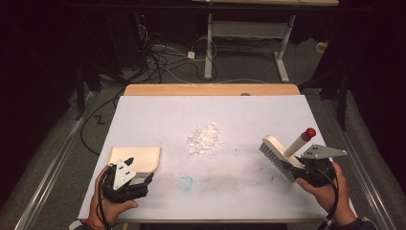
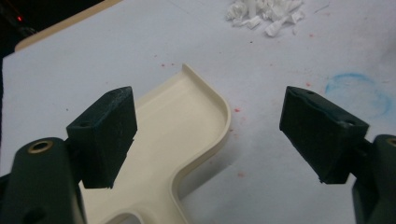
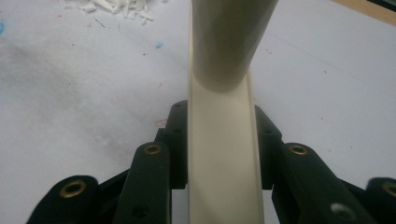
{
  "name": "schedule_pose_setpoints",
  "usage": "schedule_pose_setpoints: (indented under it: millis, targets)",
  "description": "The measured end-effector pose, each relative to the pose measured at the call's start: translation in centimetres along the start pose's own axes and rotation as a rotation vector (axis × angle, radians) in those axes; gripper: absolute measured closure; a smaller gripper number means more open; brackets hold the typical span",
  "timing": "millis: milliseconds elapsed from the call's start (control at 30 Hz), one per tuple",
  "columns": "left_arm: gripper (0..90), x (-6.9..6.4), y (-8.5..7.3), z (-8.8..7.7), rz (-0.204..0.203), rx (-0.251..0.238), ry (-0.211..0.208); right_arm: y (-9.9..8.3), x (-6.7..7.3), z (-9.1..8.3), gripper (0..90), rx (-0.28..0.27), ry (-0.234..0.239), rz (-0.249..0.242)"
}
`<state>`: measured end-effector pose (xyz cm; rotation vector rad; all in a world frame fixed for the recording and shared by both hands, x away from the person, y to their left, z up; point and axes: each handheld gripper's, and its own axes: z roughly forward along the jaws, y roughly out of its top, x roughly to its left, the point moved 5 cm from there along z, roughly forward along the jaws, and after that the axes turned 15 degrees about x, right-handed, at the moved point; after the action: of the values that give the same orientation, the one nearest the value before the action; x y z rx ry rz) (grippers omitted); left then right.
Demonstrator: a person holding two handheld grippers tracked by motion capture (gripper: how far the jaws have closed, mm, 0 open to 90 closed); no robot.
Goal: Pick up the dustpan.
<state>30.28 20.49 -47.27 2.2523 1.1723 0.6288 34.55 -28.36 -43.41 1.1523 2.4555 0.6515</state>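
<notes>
A cream dustpan (image 1: pixel 136 157) lies flat at the left of the white sheet. My left gripper (image 1: pixel 134 173) sits at its near end, open. In the left gripper view the jaws (image 2: pixel 210 135) stand wide apart and touch nothing, the left one over the dustpan (image 2: pixel 187 121) and the right one over bare sheet. My right gripper (image 1: pixel 297 171) is shut on a cream brush (image 1: pixel 275 145) with grey bristles and a red-tipped handle (image 1: pixel 310 132). The right gripper view has both jaws (image 3: pixel 222 140) pressed on the brush's cream back (image 3: pixel 224 186). White paper scraps (image 1: pixel 206 136) are piled mid-table.
The white sheet (image 1: pixel 239 110) covers most of the wooden table (image 1: pixel 210 89). A faint blue ring (image 1: pixel 186 182) and small red specks mark the sheet near the front. Cables and a desk frame (image 1: pixel 209 43) stand on the floor beyond.
</notes>
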Motion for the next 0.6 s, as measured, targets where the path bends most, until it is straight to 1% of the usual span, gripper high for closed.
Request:
schedule_pose_setpoints:
  millis: [33,100,233,267,400,433,500,600]
  targets:
    - [17.9,-0.1,0.0,-0.1,-0.005,0.0,-0.003,0.0,0.0,0.0,67.8,0.001,-0.001,0.001]
    - [17.9,-0.3,-0.1,-0.2,-0.004,0.008,0.005,0.0,-0.1,0.0,67.8,0.001,-0.002,0.003]
    - [17.9,-0.4,-0.4,0.1,-0.008,0.034,0.009,0.0,-0.2,0.1,67.8,0.003,-0.005,0.001]
    - [17.9,-0.3,-0.5,0.2,-0.011,0.045,0.015,0.0,-0.2,0.1,67.8,0.002,-0.005,0.003]
    - [17.9,-0.2,-1.0,0.2,-0.038,0.074,0.029,0.0,-0.3,0.1,67.8,0.001,-0.005,0.004]
    - [17.9,-0.2,-1.2,0.2,-0.043,0.08,0.026,0.0,-0.3,0.1,67.8,0.003,-0.008,0.006]
    - [17.9,-0.1,-1.6,0.3,-0.065,0.105,0.036,0.0,-0.4,0.1,67.7,0.003,-0.011,0.014]
    - [17.9,0.2,-2.1,0.4,-0.097,0.148,0.052,0.0,-0.4,0.2,67.8,0.002,-0.008,0.008]
